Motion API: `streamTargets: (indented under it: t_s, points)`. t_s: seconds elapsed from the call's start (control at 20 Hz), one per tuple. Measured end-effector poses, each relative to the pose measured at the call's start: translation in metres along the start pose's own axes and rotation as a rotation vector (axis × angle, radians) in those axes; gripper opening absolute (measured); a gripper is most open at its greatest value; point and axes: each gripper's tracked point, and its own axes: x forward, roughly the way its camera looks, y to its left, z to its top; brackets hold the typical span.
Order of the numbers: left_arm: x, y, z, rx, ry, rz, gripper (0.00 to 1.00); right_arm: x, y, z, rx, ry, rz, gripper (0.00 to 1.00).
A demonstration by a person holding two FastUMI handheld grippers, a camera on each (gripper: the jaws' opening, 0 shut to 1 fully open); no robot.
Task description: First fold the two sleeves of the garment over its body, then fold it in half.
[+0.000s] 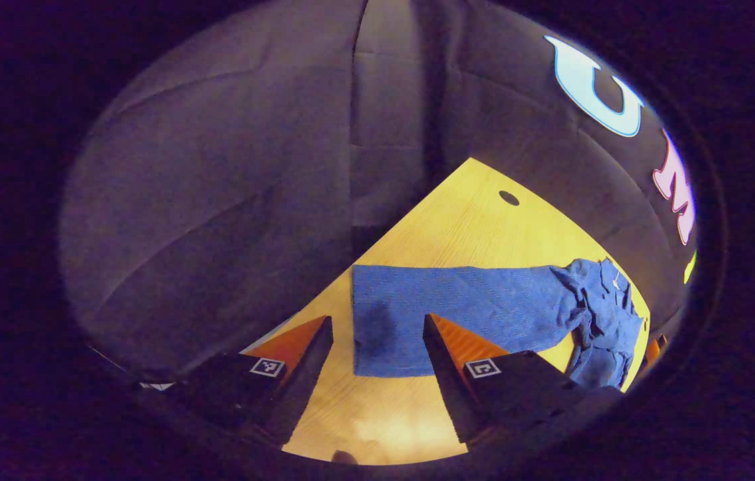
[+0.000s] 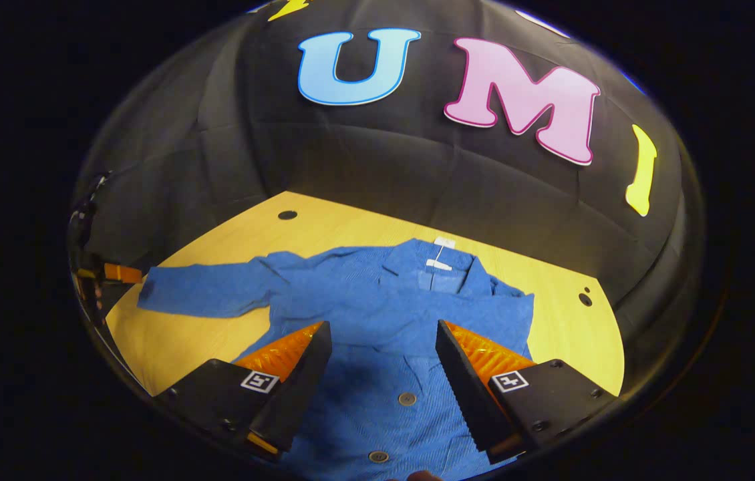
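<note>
Left gripper (image 1: 377, 334) is held wide open and empty before the outstretched sleeve (image 1: 458, 310); right gripper (image 2: 383, 341), likewise open, is poised over the shirt (image 2: 384, 314); sleeve folding is judged next, beginning with a cuff pinch.

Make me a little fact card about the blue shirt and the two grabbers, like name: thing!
garment: blue buttoned shirt, lying flat on the yellow table
outstretched sleeve: sleeve stretched straight out sideways, not folded yet
other sleeve: looks already folded over the body
collar: collar at the far side, with a white tag
left gripper: left gripper open, above the sleeve's cuff end, holding nothing
right gripper: right gripper open, over the shirt's button front, holding nothing
fold in half: not done
</note>
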Motion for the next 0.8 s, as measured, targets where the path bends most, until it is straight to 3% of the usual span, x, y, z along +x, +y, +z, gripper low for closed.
streamTargets:
  t_s: [0.1, 0.25, 0.5, 0.6, 0.65, 0.7, 0.8]
  points:
    - [0.009, -0.001, 0.003, 0.011, 0.039, 0.039, 0.84, -0.001, 0.001, -0.006, -0.006, 0.000, 0.023, 1.00]
    - [0.020, 0.004, -0.004, -0.006, 0.099, 0.135, 0.81, 0.002, -0.014, -0.004, -0.033, -0.012, 0.009, 1.00]
    - [0.019, 0.000, 0.005, 0.027, 0.115, 0.154, 0.79, -0.006, -0.027, 0.011, 0.045, -0.066, 0.006, 1.00]
    - [0.016, -0.004, 0.016, 0.036, 0.126, 0.163, 0.60, -0.008, -0.024, 0.013, 0.043, -0.078, 0.013, 0.99]
    - [0.016, -0.010, 0.014, 0.022, 0.135, 0.170, 0.61, -0.008, -0.023, 0.011, 0.035, -0.074, 0.022, 1.00]
    - [0.019, -0.014, 0.014, 0.019, 0.139, 0.174, 0.43, -0.009, -0.021, 0.009, 0.032, -0.070, 0.033, 1.00]
    - [0.020, -0.022, 0.014, 0.040, 0.138, 0.183, 0.24, -0.010, -0.018, 0.006, 0.036, -0.063, 0.051, 1.00]
